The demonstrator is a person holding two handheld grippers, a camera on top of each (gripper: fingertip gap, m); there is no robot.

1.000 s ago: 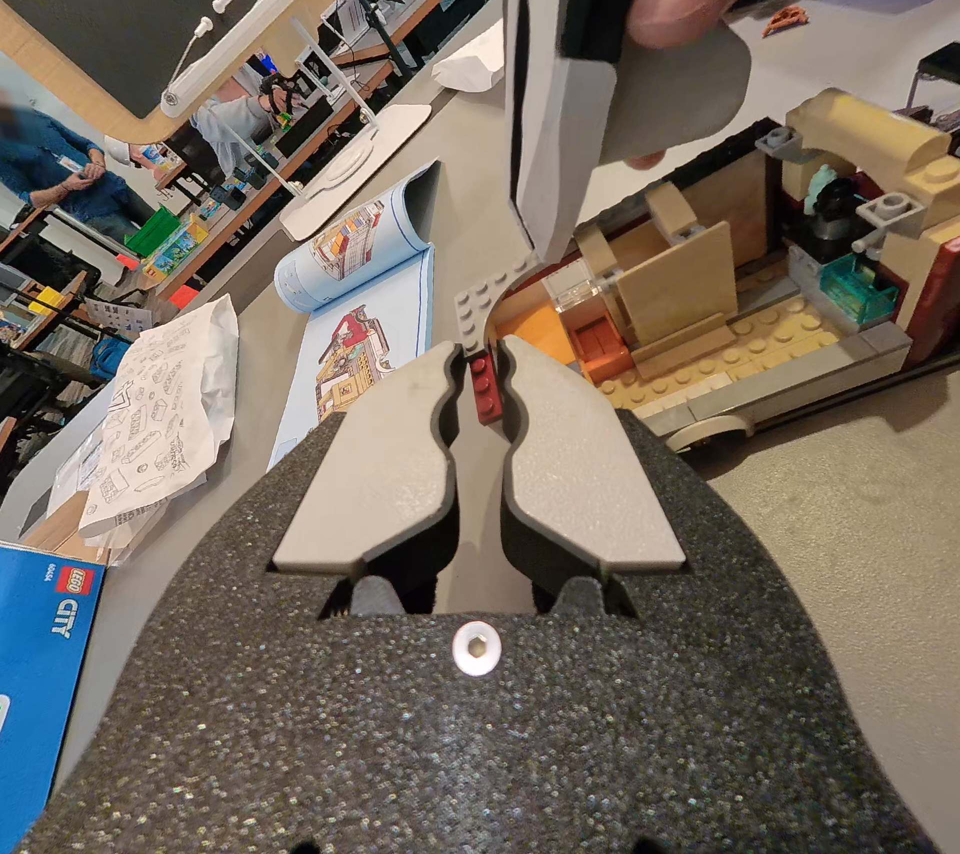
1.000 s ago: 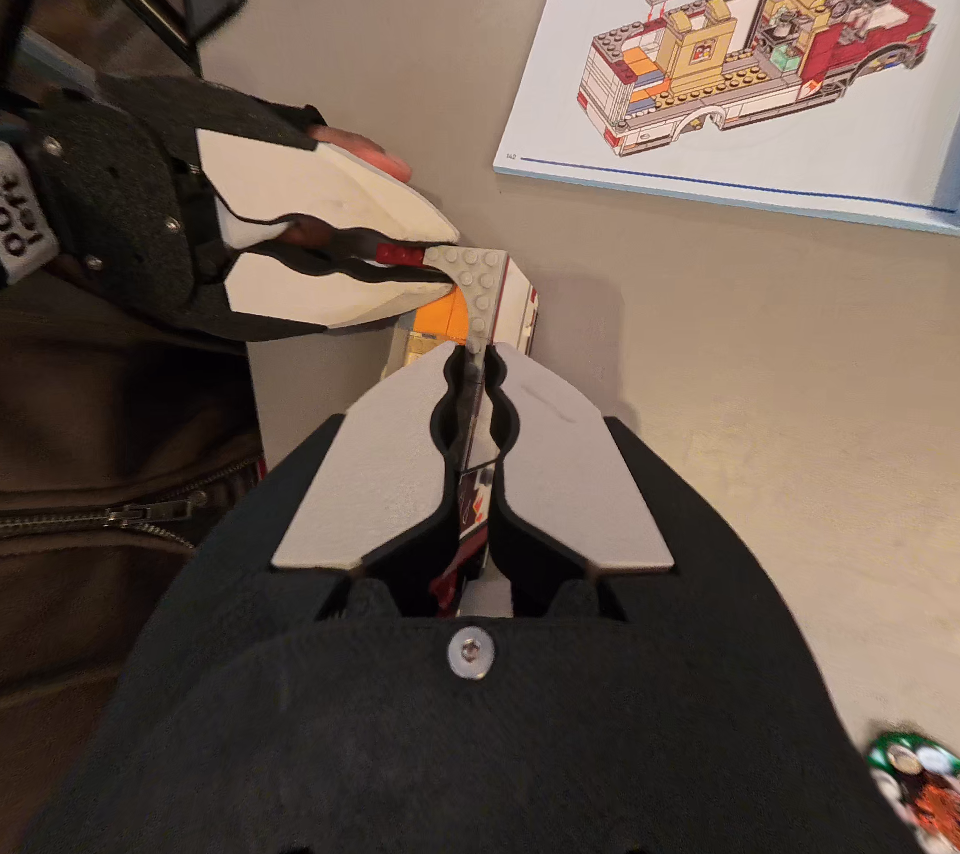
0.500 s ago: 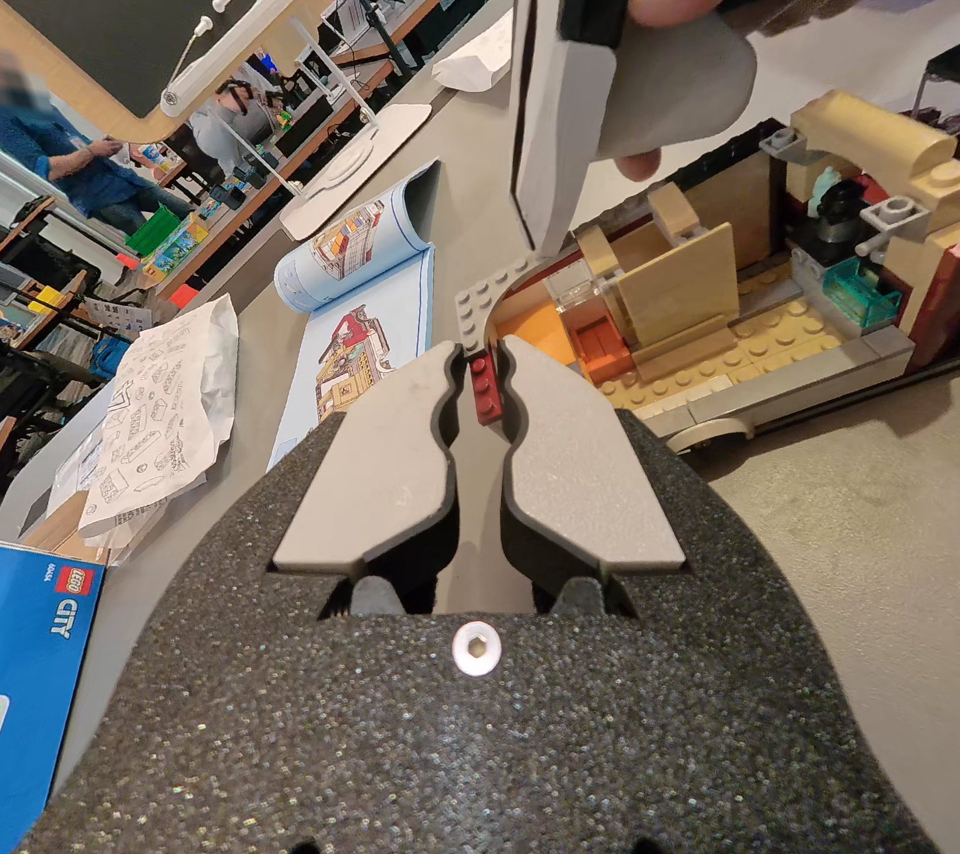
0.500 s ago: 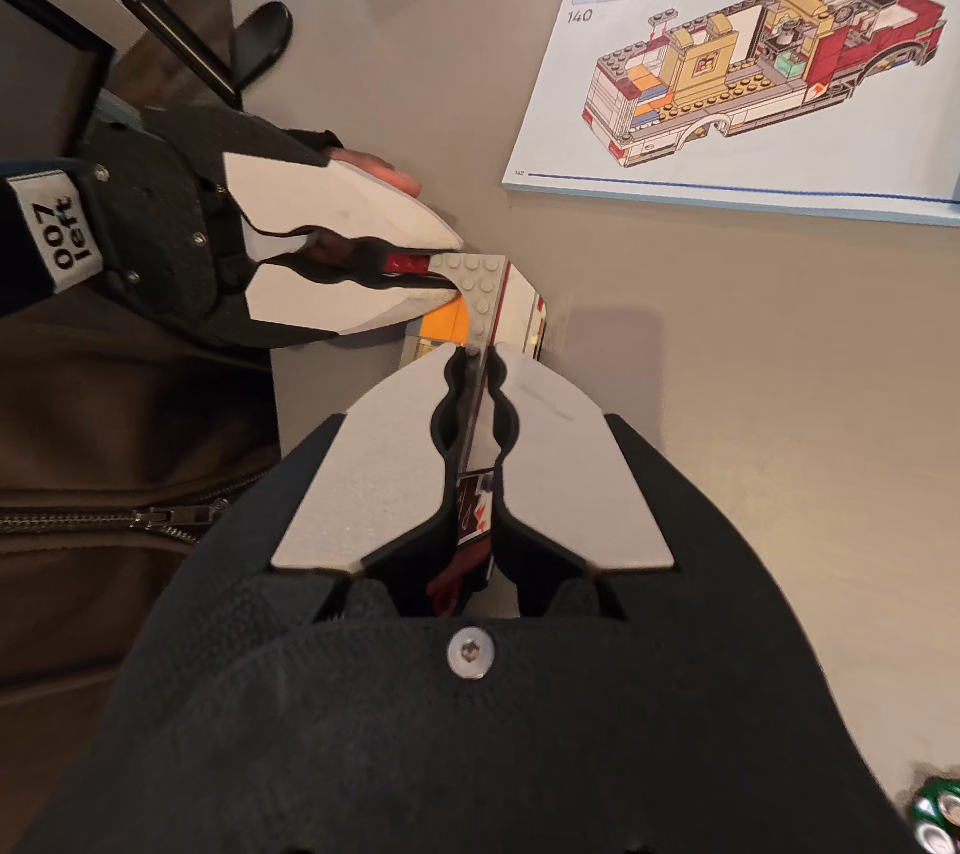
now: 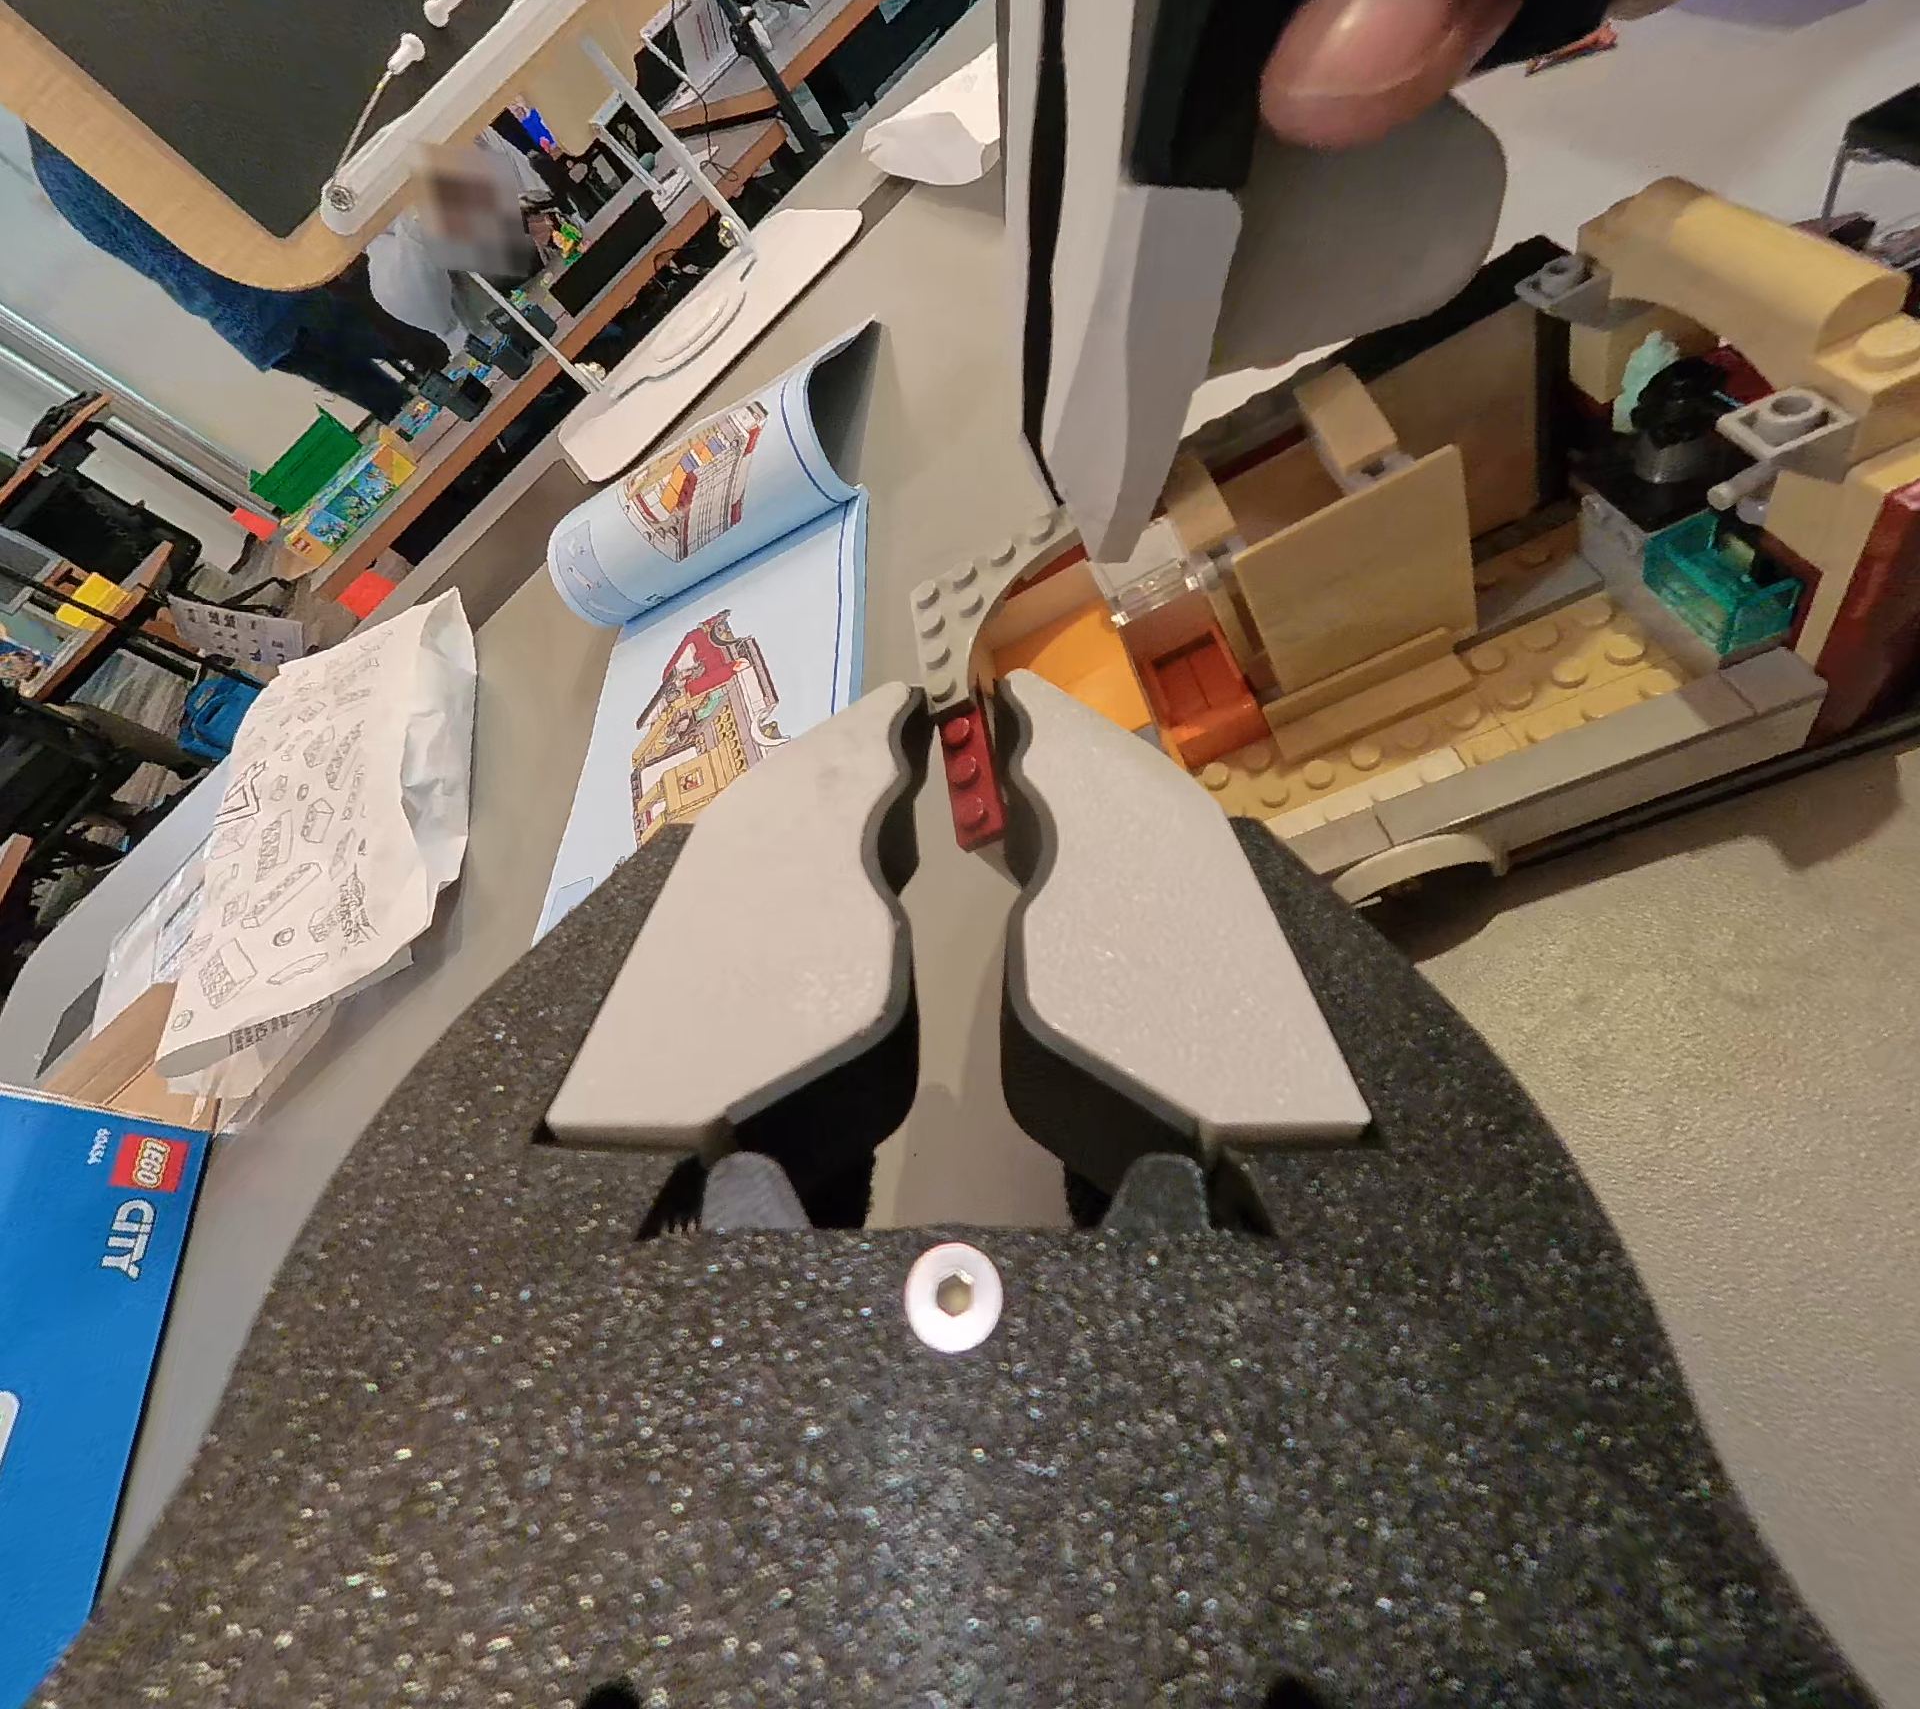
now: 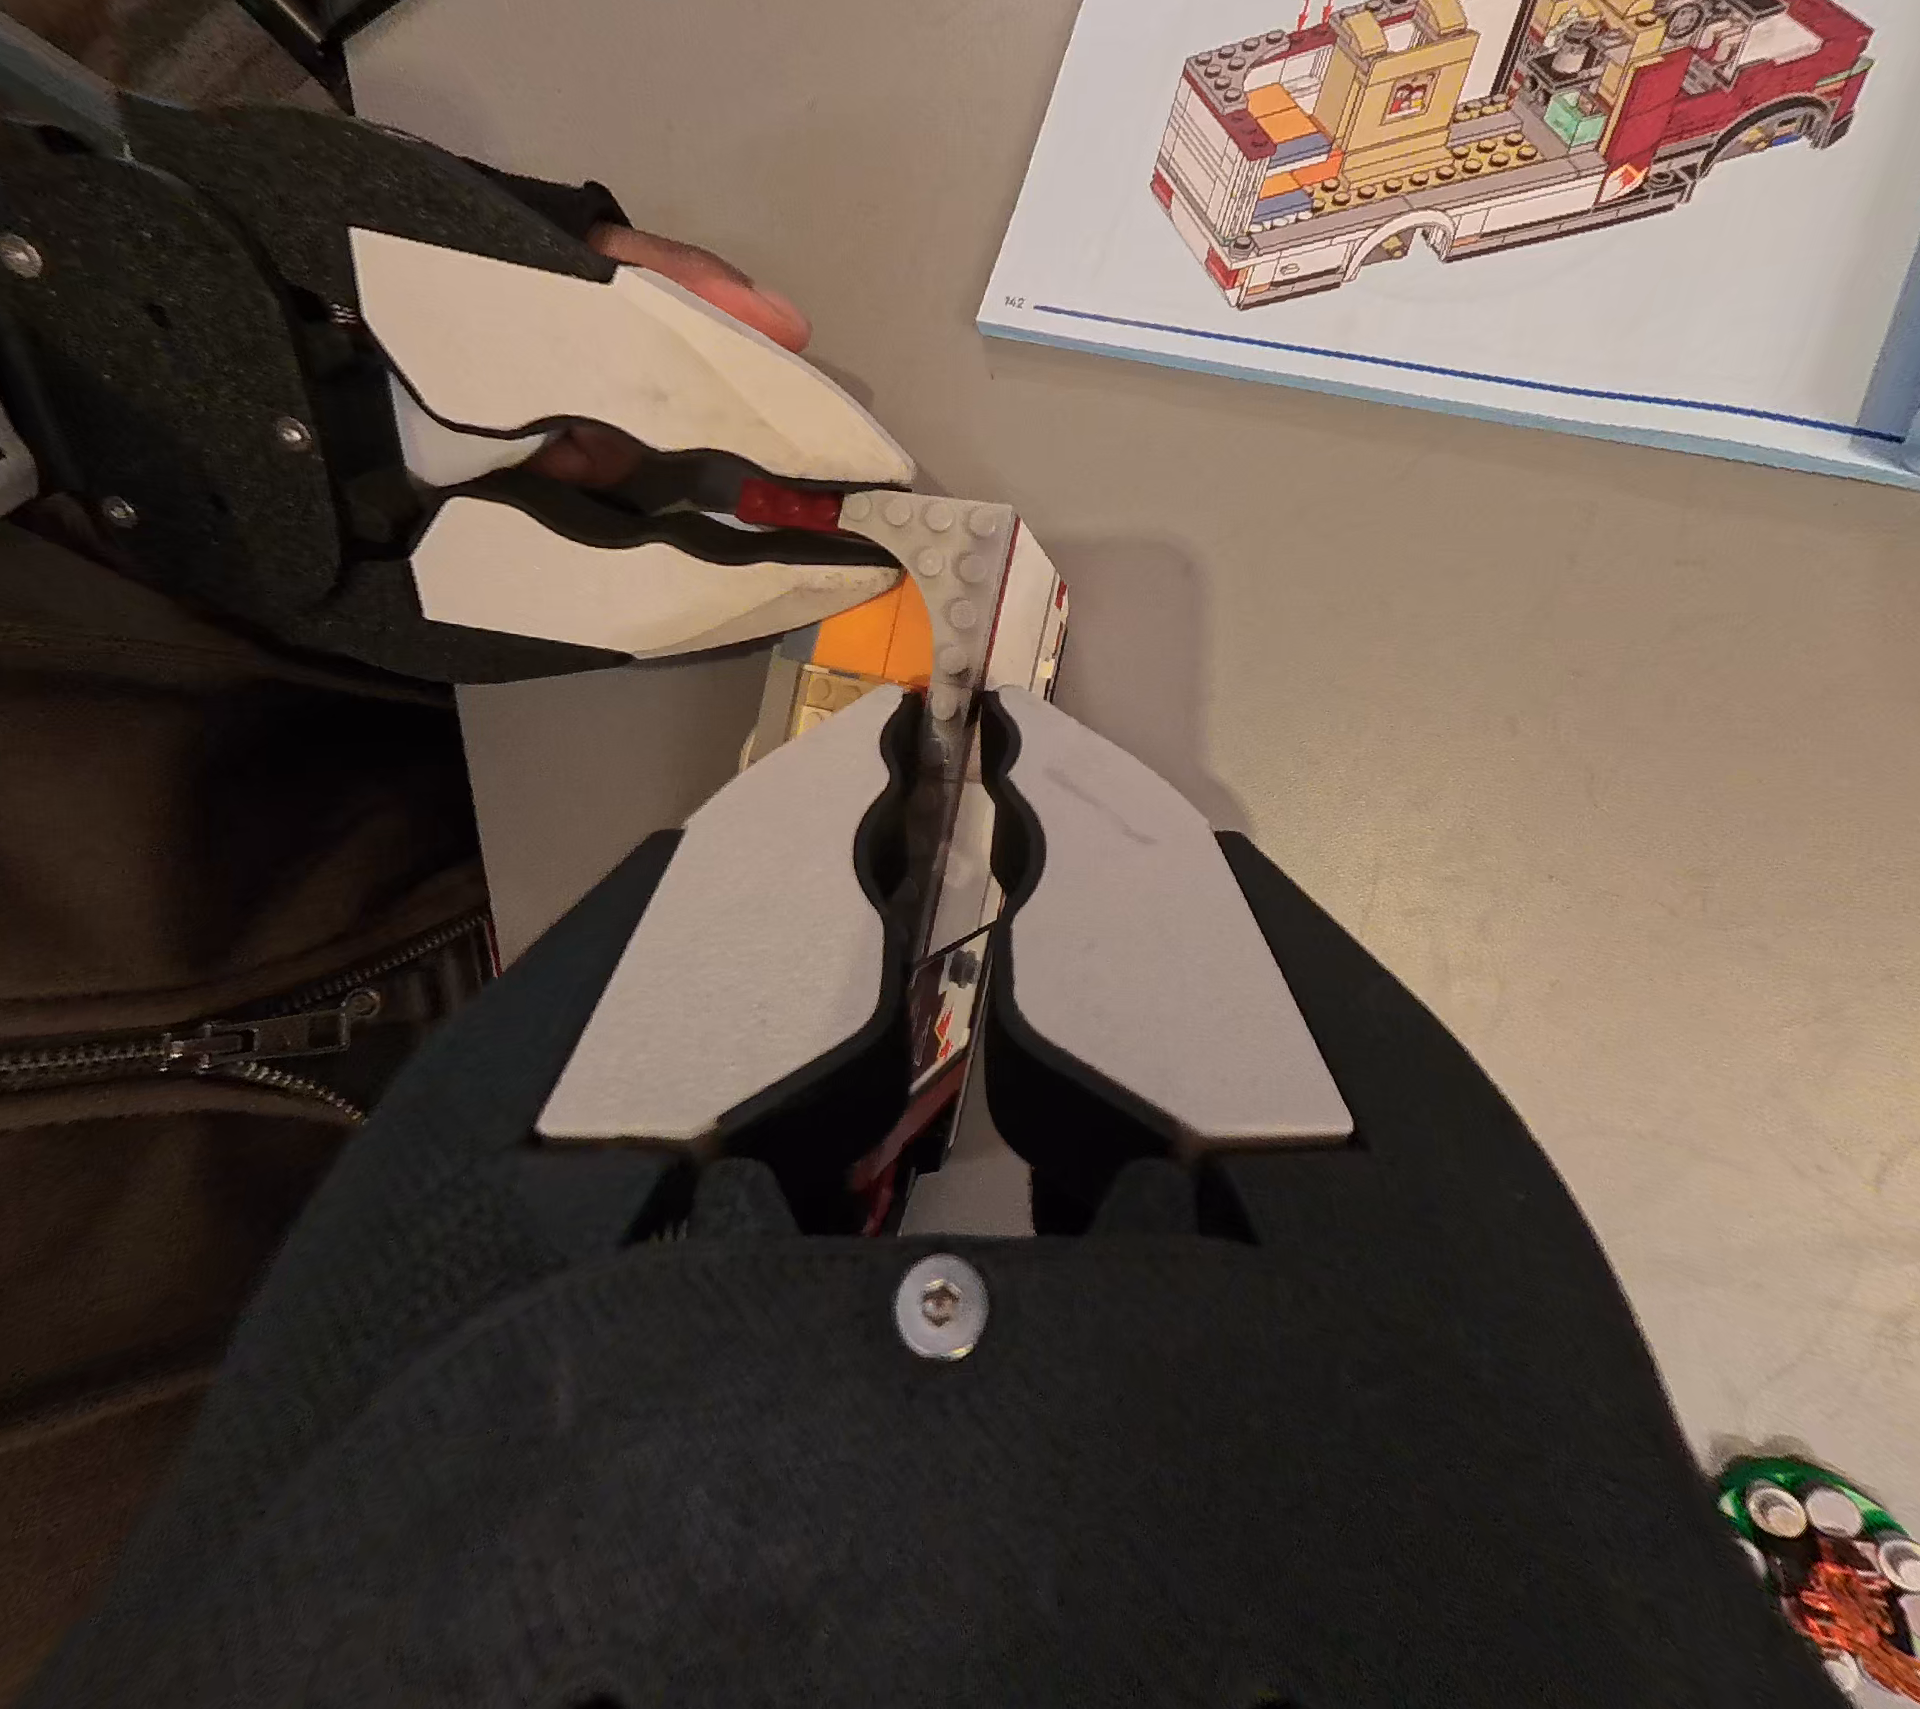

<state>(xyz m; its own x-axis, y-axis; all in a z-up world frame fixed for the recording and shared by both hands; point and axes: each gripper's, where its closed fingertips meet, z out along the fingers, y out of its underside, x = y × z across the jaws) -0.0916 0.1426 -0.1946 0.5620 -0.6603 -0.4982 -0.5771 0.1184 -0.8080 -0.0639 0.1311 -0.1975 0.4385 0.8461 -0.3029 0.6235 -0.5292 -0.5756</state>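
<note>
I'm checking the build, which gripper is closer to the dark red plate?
Left. The left gripper is shut on the dark red plate; the right gripper grips the model's wall farther along.

The gripper (image 5: 961,709) fingers (image 5: 1132,921) look matt grey plastic, set in a speckled, rough black body. The model (image 5: 1455,651) is glossy plastic brick. The booklet (image 6: 1507,132) is smooth paper; the bench (image 6: 1455,724) matt grey.
</note>
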